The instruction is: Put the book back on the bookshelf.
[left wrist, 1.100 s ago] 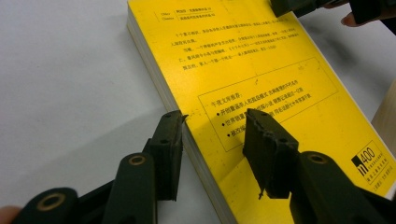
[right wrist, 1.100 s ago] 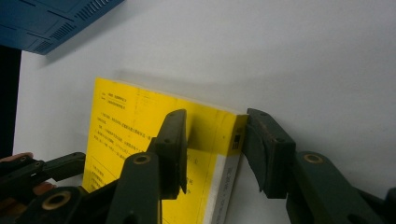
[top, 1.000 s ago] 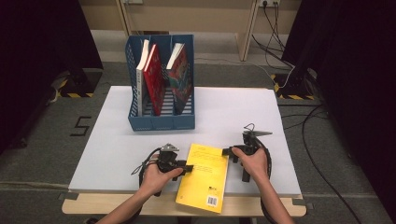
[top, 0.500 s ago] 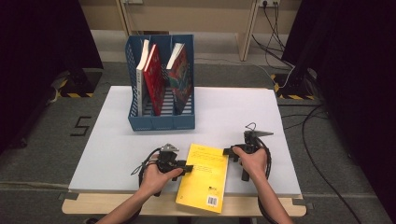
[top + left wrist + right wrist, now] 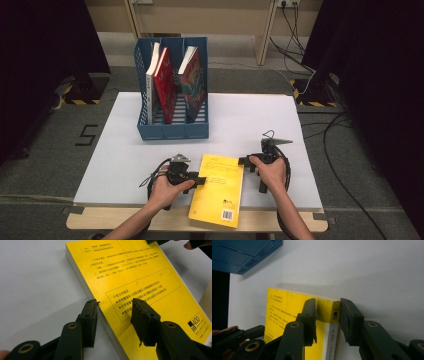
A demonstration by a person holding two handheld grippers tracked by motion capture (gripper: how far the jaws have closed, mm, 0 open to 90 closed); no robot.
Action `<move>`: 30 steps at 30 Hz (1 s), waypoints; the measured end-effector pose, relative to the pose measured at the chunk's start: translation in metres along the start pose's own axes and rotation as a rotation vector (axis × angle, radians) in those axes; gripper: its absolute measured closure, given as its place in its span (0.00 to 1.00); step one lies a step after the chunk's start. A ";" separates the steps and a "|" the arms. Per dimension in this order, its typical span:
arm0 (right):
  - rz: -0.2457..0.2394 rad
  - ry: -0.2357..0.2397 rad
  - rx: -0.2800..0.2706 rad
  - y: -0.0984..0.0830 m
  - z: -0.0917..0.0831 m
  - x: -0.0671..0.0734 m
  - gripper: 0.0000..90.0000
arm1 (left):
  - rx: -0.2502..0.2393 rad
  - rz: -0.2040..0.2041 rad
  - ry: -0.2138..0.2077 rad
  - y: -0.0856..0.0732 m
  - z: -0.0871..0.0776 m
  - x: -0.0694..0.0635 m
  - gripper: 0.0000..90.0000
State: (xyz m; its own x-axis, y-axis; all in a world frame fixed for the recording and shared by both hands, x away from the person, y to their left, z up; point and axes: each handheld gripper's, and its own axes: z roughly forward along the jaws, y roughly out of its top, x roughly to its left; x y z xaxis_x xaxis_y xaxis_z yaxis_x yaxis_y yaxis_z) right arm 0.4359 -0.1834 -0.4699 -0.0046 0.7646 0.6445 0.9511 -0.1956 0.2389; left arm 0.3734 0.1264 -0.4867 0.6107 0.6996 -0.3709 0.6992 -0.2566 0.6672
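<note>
1. A white surface (image 5: 120,165) stands on grey floor (image 5: 45,150), dark curtains (image 5: 45,45) at both sides.
2. The yellow book (image 5: 218,189) lies flat at its near edge; a blue file rack (image 5: 170,131) holds 3 books behind.
3. The left gripper (image 5: 199,180) has its jaws apart astride the book's edge.
4. The right gripper (image 5: 243,161) has just been closing, jaws straddling the spine corner, not visibly pressing.

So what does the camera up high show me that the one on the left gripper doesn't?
The high view alone takes in the blue file rack at the back of the white table, with books standing in it, and the person's forearms. It also takes in the right gripper at the book's far upper corner.

The left gripper view alone gives the close detail: printed text, a boxed panel, and one black jaw beside the book's page edge, the other over its cover.

Both show the yellow book lying flat, and the left gripper straddling its edge.
</note>
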 end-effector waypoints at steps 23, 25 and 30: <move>0.018 0.000 0.011 -0.006 0.006 -0.001 0.72 | -0.007 -0.004 0.002 -0.001 0.000 0.000 0.62; 0.027 0.007 0.015 -0.005 0.006 -0.003 0.74 | -0.007 -0.001 0.002 -0.001 0.000 0.000 0.62; 0.047 0.045 0.017 -0.003 0.002 -0.005 0.78 | -0.014 -0.008 0.002 -0.002 -0.001 0.001 0.62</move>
State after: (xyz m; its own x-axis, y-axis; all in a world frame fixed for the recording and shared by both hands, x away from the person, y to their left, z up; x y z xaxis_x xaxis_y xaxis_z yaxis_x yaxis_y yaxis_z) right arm 0.4338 -0.1851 -0.4749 0.0271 0.7265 0.6866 0.9556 -0.2204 0.1955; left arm 0.3716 0.1284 -0.4878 0.6045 0.7026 -0.3754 0.6991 -0.2419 0.6729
